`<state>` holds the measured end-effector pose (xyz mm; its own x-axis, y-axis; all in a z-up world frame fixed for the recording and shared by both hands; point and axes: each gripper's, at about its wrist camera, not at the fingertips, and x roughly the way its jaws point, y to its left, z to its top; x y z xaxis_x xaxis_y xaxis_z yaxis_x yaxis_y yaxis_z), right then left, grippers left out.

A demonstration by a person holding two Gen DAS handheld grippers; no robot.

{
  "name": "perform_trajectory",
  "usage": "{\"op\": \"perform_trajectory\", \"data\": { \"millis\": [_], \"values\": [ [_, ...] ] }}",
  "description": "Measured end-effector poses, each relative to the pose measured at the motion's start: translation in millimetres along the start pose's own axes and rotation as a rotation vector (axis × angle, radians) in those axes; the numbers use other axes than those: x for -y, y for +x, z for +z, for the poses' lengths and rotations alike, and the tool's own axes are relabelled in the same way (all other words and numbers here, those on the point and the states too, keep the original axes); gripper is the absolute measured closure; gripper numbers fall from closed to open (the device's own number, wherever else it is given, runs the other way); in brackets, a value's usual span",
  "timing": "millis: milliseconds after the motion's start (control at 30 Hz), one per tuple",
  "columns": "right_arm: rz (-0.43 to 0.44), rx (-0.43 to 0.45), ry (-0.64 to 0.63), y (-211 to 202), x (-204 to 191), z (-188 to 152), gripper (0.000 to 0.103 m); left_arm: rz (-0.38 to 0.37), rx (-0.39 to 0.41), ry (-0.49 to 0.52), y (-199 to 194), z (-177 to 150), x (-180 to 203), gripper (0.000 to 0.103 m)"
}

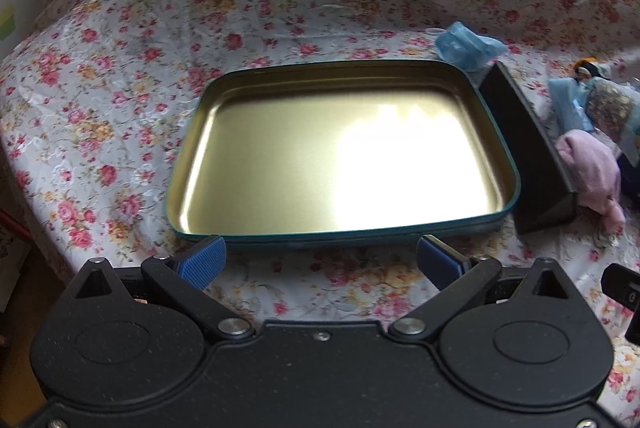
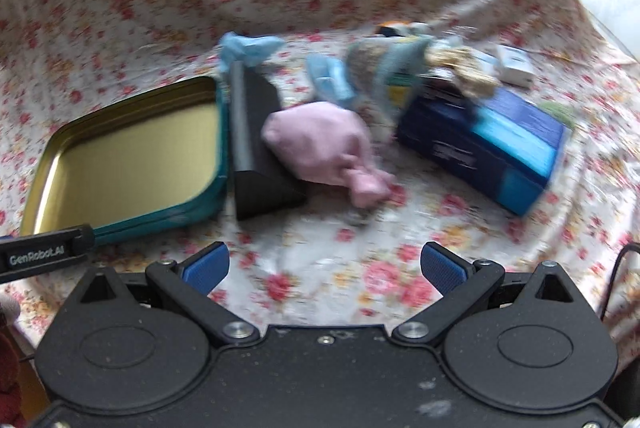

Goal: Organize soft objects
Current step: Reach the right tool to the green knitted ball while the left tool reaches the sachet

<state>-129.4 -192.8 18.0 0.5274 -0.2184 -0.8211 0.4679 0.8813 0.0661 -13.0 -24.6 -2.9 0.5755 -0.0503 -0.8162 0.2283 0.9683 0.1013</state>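
Both claws gape wide and empty: left claw before the tin tray, right claw facing the pink pouch.

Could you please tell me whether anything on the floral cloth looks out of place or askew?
The dark blue cardboard box lies askew, with soft items piled against its far end. The shallow teal metal tin holds nothing, and the pink cloth pouch slumps against the black triangular block.

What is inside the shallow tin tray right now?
Nothing: the tin tray shows only its bare gold floor in both wrist views. The pink pouch lies outside it, beyond the black wedge. The cloth under the tray is covered.
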Motion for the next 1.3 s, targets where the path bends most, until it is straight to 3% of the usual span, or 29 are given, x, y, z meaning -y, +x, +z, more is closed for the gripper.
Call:
{"op": "perform_trajectory", "data": {
  "millis": [133,433,633,767,867,1300],
  "values": [
    [-0.04,0.03,0.061,-6.7,31.0,-2.0,0.001,-0.054,-0.001,0.04,-3.0,-1.8,17.6,0.004],
    [-0.076,0.066,0.255,-11.4,109.6,2.2,0.023,-0.159,0.024,0.114,-12.6,-4.4,54.9,0.004],
    [-0.171,0.122,0.327,-15.7,154.7,8.5,0.022,-0.214,0.033,0.162,-14.6,-5.5,78.2,0.004],
    [-0.203,0.161,0.365,-13.1,180.3,17.5,0.013,-0.252,0.047,0.199,-15.5,-5.3,95.2,0.004],
    [-0.232,0.17,0.392,-5.2,196.8,27.3,0.013,-0.274,0.051,0.21,-15.4,-3.5,106.0,0.004],
    [-0.245,0.155,0.396,45.6,230.4,73.5,0.013,-0.362,0.089,0.229,-8.5,36.8,157.8,0.004]
  ]
}}
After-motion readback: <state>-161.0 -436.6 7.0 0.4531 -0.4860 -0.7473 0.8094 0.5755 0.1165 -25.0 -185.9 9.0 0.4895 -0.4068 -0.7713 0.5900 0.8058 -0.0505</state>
